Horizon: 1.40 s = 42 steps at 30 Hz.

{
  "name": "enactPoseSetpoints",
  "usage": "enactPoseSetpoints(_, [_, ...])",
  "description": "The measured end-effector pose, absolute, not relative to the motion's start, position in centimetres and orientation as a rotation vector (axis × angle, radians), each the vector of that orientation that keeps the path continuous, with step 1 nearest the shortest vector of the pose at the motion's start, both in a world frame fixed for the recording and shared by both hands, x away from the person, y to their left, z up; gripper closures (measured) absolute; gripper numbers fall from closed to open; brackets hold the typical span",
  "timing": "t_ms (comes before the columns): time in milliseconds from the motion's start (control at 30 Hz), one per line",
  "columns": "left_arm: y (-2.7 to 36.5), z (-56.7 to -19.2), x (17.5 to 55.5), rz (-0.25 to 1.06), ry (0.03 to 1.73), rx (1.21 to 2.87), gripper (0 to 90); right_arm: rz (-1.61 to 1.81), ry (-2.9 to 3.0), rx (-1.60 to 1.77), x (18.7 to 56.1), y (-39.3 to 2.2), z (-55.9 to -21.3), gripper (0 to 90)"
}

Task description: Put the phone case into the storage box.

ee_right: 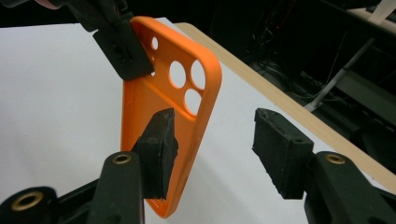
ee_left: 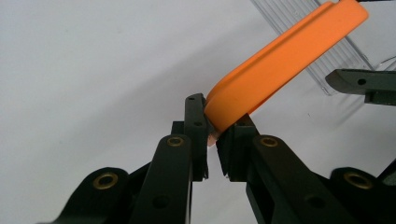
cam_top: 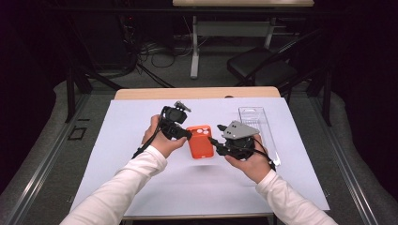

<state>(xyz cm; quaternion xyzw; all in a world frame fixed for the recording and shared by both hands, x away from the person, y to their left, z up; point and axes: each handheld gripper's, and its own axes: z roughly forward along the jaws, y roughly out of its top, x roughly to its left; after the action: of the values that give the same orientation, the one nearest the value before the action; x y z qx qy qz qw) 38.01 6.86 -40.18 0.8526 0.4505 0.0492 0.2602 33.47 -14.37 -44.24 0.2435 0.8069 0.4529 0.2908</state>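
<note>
An orange phone case [cam_top: 200, 141] with round camera holes is held up off the white table cover between the two hands. My left gripper [cam_top: 185, 133] is shut on one corner of the case [ee_left: 280, 60], with its jaws [ee_left: 212, 135] pinching the rim. My right gripper [cam_top: 213, 143] comes in from the other side and is open. In the right gripper view the case [ee_right: 159, 93] stands tilted, its long edge lying in the gap of the right gripper [ee_right: 217, 130]. One pad [ee_right: 159, 144] sits in front of the case and the other stands well apart from it.
A clear plastic tray [cam_top: 256, 117] lies on the white cover [cam_top: 141, 187] to the right of the hands, also seen behind the case as the ridged tray [ee_left: 327, 60]. The table's wooden far edge [cam_top: 197, 93] runs behind. A black chair [cam_top: 263, 65] and cables stand beyond it.
</note>
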Motion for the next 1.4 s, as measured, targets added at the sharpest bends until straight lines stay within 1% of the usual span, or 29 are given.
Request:
enactPoseSetpoints(33, [6.8, -40.2, 38.0, 0.135, 1.219, 2.313, 82.5, 1.21, 2.152, 0.646, 33.5, -14.3, -44.2, 51.5])
enactPoseSetpoints(300, [6.6, -40.3, 38.0, 0.157, 1.221, 2.32, 82.6, 1.2, 2.143, 0.633, 33.5, -14.0, -44.1, 51.9])
enactPoseSetpoints(533, [6.3, -40.4, 38.0, 0.172, 1.212, 2.338, 82.6, 1.209, 2.154, 0.638, 33.8, -14.1, -44.1, 55.6])
enactPoseSetpoints(800, [6.0, -40.5, 37.9, 0.198, 1.207, 2.348, 82.6, 1.188, 2.167, 0.629, 33.9, -13.9, -44.1, 57.4])
enactPoseSetpoints(900, [5.9, -40.4, 37.8, 0.205, 1.204, 2.353, 82.6, 1.178, 2.172, 0.623, 34.0, -13.8, -44.2, 59.9])
enactPoseSetpoints(1133, [5.7, -40.5, 37.8, 0.214, 1.201, 2.354, 82.6, 1.175, 2.17, 0.62, 34.0, -13.7, -44.3, 61.9])
enactPoseSetpoints(1300, [5.5, -40.5, 37.7, 0.217, 1.191, 2.359, 82.6, 1.165, 2.175, 0.623, 34.0, -13.6, -44.3, 65.0])
enactPoseSetpoints(1400, [5.4, -40.5, 37.6, 0.224, 1.188, 2.362, 82.6, 1.163, 2.177, 0.625, 34.0, -13.6, -44.4, 65.3])
